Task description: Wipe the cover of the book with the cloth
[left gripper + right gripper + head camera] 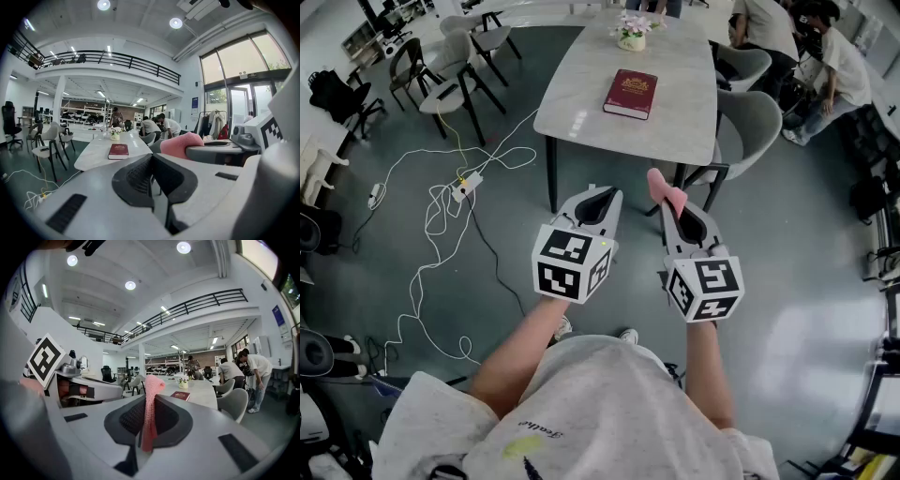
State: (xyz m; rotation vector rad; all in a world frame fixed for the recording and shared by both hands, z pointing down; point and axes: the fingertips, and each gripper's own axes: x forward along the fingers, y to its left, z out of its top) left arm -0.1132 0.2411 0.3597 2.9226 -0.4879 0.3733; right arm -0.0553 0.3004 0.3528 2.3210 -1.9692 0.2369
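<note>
A dark red book [630, 94] lies closed on the pale marble table [581, 103], well ahead of both grippers; it shows small in the left gripper view [118, 151] and the right gripper view [180, 395]. My right gripper [667, 194] is shut on a pink cloth [664, 187], which sticks up between its jaws [149, 413] and pokes out past the tip. The pink cloth [182, 143] also shows at the right of the left gripper view. My left gripper [602, 195] is shut with nothing in it. Both are held over the floor, short of the table's near edge.
A small pot of flowers [632, 30] stands at the table's far end. Grey chairs [755, 122] stand to the right of the table and more chairs [459, 80] to the left. White cables [441, 206] trail over the floor on the left. People [834, 66] are at the back right.
</note>
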